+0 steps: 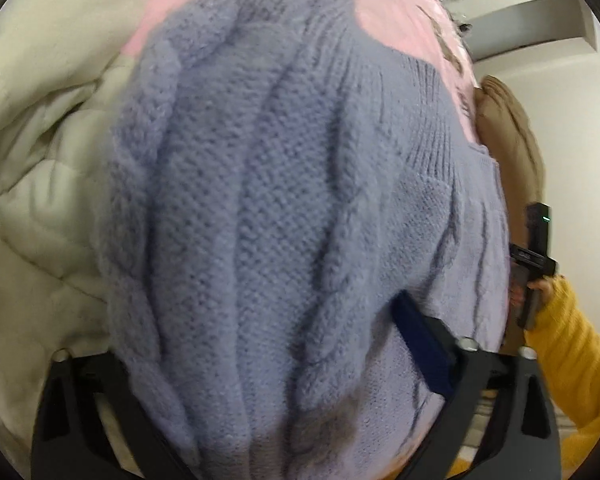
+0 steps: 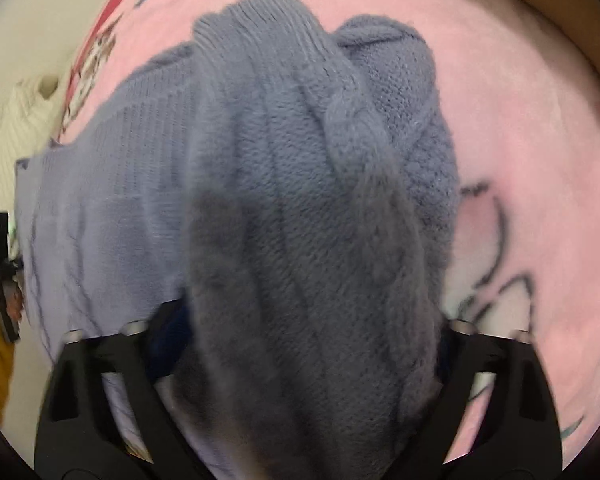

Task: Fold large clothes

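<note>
The left gripper (image 1: pixel 260 380) pointed steeply down, and a thick bundle of the lavender cable-knit sweater (image 1: pixel 268 208) filled the whole gap between its two black fingers. The jaws stood rather wide, but the knit bulged over the left finger and lay against the blue pad (image 1: pixel 420 344) of the right finger, so the gripper was holding this fold of the sweater.

The right gripper (image 2: pixel 300 380) also pointed down. Between its fingers sat a rolled part of the same sweater (image 2: pixel 300 184), with a ribbed cuff or hem at the far end. The wool pressed against both fingers, so this gripper was holding it as well, with the jaws about half wide.

The sweater lay on a pink blanket (image 2: pixel 520 120) with dark drawn outlines and some letters on it. In the right wrist view the flatter part of the sweater spread to the left over this blanket.

Left of the sweater, in the left wrist view, there was a cream quilted duvet (image 1: pixel 40 200). At the right edge of that view a brown cushion (image 1: pixel 508 128) stood against a white wall, and below it a hand (image 1: pixel 544 288) in a yellow knitted sleeve (image 1: pixel 572 360) gripped the black handle of the other gripper.
</note>
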